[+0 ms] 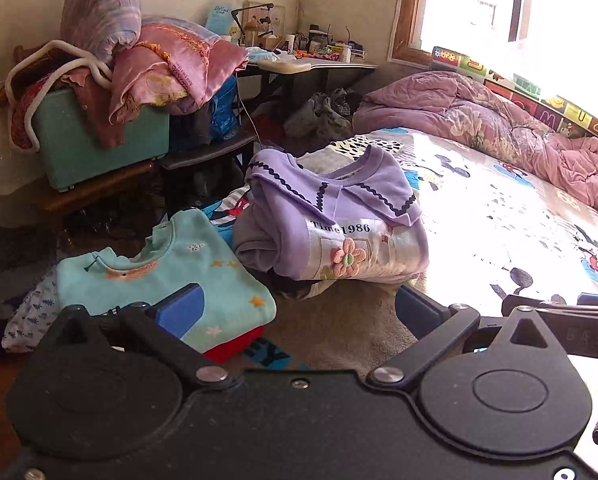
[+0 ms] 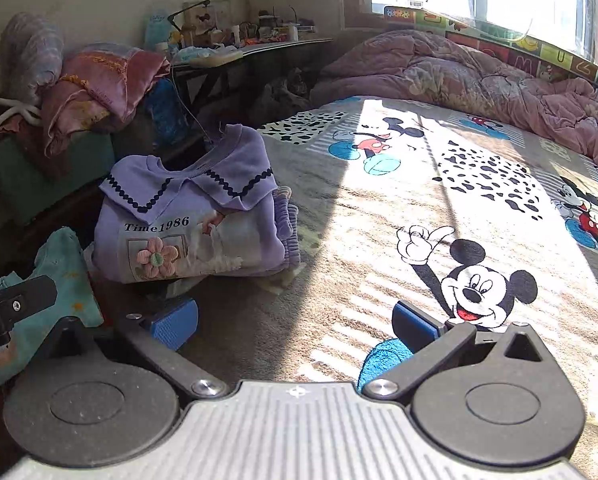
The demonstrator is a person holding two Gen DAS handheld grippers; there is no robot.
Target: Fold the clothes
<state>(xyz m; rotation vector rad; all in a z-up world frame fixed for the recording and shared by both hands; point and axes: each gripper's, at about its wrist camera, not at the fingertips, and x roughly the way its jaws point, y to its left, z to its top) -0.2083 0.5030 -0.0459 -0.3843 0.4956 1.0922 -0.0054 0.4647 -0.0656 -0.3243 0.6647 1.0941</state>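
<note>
Purple sweater, folded, near left edge of bed, beside folded teal top. Left hand-held gripper and right hand-held gripper both released, nothing between fingers.

The left gripper stands wide open and holds nothing. Beyond it, a folded purple sweater lies on the bed sheet, beside a folded teal shirt on a red garment.

Black left gripper and ribbed grey right gripper, blue-padded fingers, silver pivot screws.
</note>
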